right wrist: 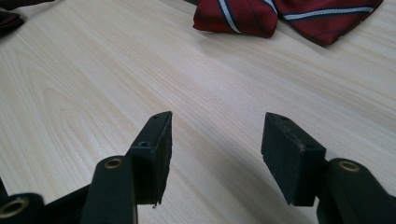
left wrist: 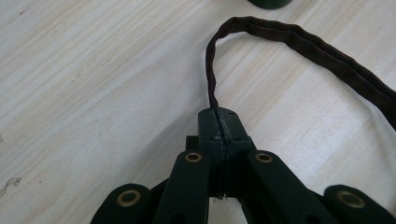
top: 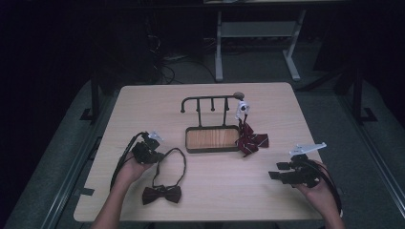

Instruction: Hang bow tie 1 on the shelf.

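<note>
The left gripper has its jaws pressed together on the thin dark strap of the brown bow tie; the strap loops away over the pale wooden table, while the bow itself lies near the front edge, just beside the person's left forearm; the right gripper hovers low over bare wood at the right side, jaws spread with nothing between them; a red striped tie lies ahead of it, beside a small wooden tray with a black rack.
</note>
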`<state>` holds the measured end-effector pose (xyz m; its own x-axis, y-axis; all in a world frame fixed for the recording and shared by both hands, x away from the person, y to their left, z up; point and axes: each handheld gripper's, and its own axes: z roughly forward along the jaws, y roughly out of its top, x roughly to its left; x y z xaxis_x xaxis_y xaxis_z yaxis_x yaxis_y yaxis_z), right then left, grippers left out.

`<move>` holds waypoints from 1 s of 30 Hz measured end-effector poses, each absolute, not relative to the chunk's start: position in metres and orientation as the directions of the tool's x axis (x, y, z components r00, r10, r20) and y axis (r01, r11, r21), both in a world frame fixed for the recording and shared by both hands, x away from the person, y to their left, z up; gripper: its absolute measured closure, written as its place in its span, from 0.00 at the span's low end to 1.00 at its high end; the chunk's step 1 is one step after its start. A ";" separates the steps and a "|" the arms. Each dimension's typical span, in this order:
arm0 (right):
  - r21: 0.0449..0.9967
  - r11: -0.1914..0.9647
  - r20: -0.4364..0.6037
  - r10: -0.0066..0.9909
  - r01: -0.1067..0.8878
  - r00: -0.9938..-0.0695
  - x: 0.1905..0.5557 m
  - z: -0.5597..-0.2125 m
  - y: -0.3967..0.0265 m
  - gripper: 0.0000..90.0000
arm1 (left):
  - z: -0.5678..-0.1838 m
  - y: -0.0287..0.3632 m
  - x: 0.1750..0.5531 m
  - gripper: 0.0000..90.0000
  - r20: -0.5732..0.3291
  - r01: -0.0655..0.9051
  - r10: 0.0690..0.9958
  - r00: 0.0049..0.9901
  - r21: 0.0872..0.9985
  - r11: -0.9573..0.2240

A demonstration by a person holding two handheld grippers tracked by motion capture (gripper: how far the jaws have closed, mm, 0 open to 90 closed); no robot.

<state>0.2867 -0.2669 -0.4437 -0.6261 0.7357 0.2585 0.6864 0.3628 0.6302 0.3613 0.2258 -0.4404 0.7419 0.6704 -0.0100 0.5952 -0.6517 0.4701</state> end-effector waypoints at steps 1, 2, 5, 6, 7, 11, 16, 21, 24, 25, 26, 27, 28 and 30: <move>0.631 0.361 0.259 0.737 0.687 -0.625 0.287 -0.444 -0.267 0.48 | -0.438 0.226 0.361 1.00 -0.007 0.589 0.664 0.748 0.470 -0.658; 0.628 0.358 0.263 0.739 0.691 -0.621 0.286 -0.444 -0.267 0.48 | -0.437 0.225 0.360 1.00 -0.006 0.585 0.661 0.750 0.472 -0.659; 0.627 0.357 0.263 0.740 0.692 -0.620 0.286 -0.444 -0.267 0.48 | -0.431 0.224 0.358 1.00 -0.006 0.577 0.655 0.756 0.479 -0.661; 0.627 0.357 0.264 0.739 0.692 -0.620 0.286 -0.444 -0.267 0.48 | -0.430 0.224 0.357 1.00 -0.008 0.577 0.656 0.755 0.484 -0.658; 0.628 0.356 0.264 0.738 0.691 -0.620 0.287 -0.444 -0.268 0.48 | -0.427 0.223 0.357 1.00 -0.005 0.567 0.648 0.762 0.489 -0.663; 0.631 0.353 0.268 0.736 0.691 -0.621 0.287 -0.445 -0.269 0.48 | -0.423 0.223 0.355 1.00 -0.013 0.565 0.645 0.764 0.496 -0.660; 0.633 0.349 0.270 0.738 0.691 -0.619 0.286 -0.445 -0.272 0.48 | -0.417 0.222 0.353 1.00 -0.009 0.554 0.634 0.773 0.495 -0.669; 0.631 0.351 0.271 0.736 0.692 -0.620 0.286 -0.447 -0.272 0.48 | -0.406 0.218 0.349 1.00 0.003 0.528 0.612 0.791 0.503 -0.684; 0.628 0.353 0.270 0.737 0.694 -0.619 0.286 -0.447 -0.271 0.48 | -0.403 0.217 0.347 1.00 0.006 0.520 0.603 0.798 0.500 -0.692; 0.628 0.352 0.272 0.737 0.694 -0.619 0.286 -0.447 -0.272 0.48 | -0.402 0.217 0.347 1.00 0.004 0.516 0.599 0.801 0.503 -0.693; 0.628 0.352 0.272 0.737 0.694 -0.619 0.286 -0.447 -0.272 0.48 | -0.400 0.216 0.346 1.00 0.000 0.516 0.598 0.802 0.506 -0.692; 0.629 0.351 0.272 0.737 0.694 -0.619 0.286 -0.447 -0.272 0.48 | -0.398 0.216 0.345 1.00 0.003 0.510 0.593 0.805 0.507 -0.695; 0.629 0.348 0.273 0.738 0.695 -0.617 0.286 -0.447 -0.272 0.48 | -0.397 0.216 0.345 1.00 0.003 0.506 0.589 0.808 0.507 -0.698; 0.631 0.346 0.274 0.739 0.695 -0.616 0.286 -0.447 -0.273 0.48 | -0.395 0.216 0.344 1.00 -0.009 0.505 0.585 0.811 0.516 -0.692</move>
<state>0.2860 -0.2731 -0.4468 -0.6160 0.7386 0.2739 0.6948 0.3457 0.6306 0.3437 0.2159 -0.3946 0.8111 0.5849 -0.0090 0.5047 -0.6920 0.5161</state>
